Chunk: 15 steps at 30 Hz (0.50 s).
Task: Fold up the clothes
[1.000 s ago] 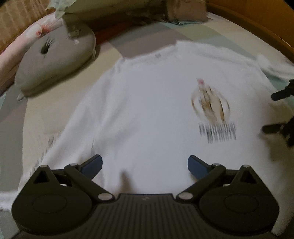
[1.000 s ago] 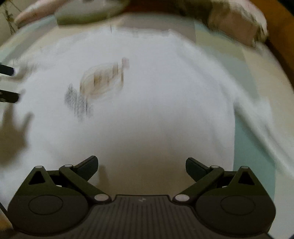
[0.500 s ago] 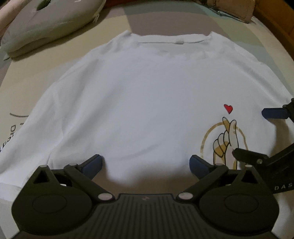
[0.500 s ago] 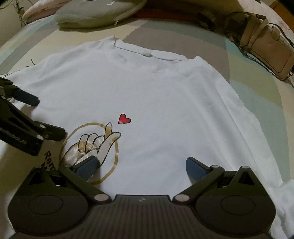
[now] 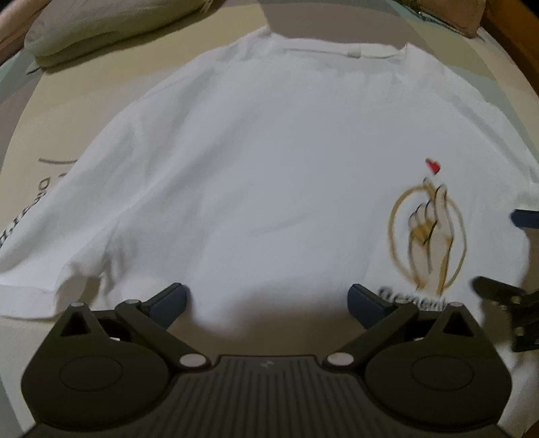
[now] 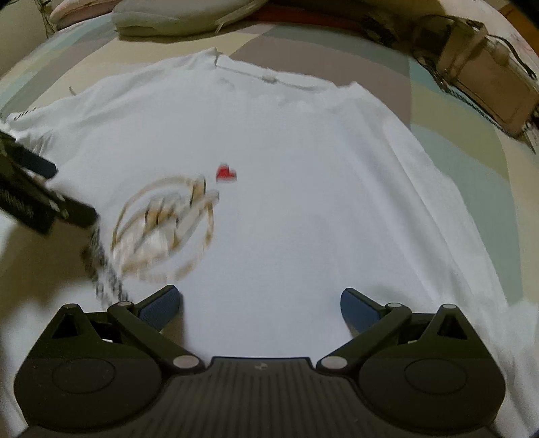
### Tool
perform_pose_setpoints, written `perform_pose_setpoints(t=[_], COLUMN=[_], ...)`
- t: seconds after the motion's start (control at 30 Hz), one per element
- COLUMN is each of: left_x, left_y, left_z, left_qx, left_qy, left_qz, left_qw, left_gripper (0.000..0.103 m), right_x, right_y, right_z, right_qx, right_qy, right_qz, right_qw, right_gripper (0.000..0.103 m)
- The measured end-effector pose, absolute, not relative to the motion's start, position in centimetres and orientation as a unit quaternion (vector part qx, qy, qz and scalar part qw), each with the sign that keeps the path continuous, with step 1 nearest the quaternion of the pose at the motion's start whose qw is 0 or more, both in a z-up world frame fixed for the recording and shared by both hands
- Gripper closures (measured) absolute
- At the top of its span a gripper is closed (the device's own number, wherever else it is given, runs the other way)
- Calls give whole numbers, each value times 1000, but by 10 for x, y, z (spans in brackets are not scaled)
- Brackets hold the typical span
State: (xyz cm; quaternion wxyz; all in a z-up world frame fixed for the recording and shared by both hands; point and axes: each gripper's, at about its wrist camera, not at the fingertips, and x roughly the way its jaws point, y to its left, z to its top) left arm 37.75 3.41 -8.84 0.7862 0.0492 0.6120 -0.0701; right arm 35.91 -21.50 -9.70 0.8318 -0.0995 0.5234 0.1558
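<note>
Left wrist view: I see the white T-shirt [image 5: 269, 175] lying flat on the patterned bedspread [image 5: 20, 128], collar far from me, hem near my tongs. My left gripper [image 5: 267, 298] is spread wide over the hem with nothing between its blue pads. My right gripper [image 6: 259, 300] is equally wide and empty, beside the finger-heart print [image 6: 165, 229]. A grey cushion [image 5: 111, 23] and beige handbag [image 6: 485, 87] lie beyond the collar.
</note>
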Motion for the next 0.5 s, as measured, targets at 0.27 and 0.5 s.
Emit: perform_pose_setpoints(t=[0.27,0.5], left_x=[421,466], left_y=[43,55], left_z=[-75,-87], left_qx=[4,-3], left_qy=[568,526], left_qz=[-113,-108], left_qw=[815,844], left_gripper=[4,3], right_x=[346,360], right_y=[-220,-223], right_z=[-95,-91], right_qx=[-100,-59], right_qy=[516,535], right_qz=[158,126], right_qw=[836,834], right_gripper=[0,0])
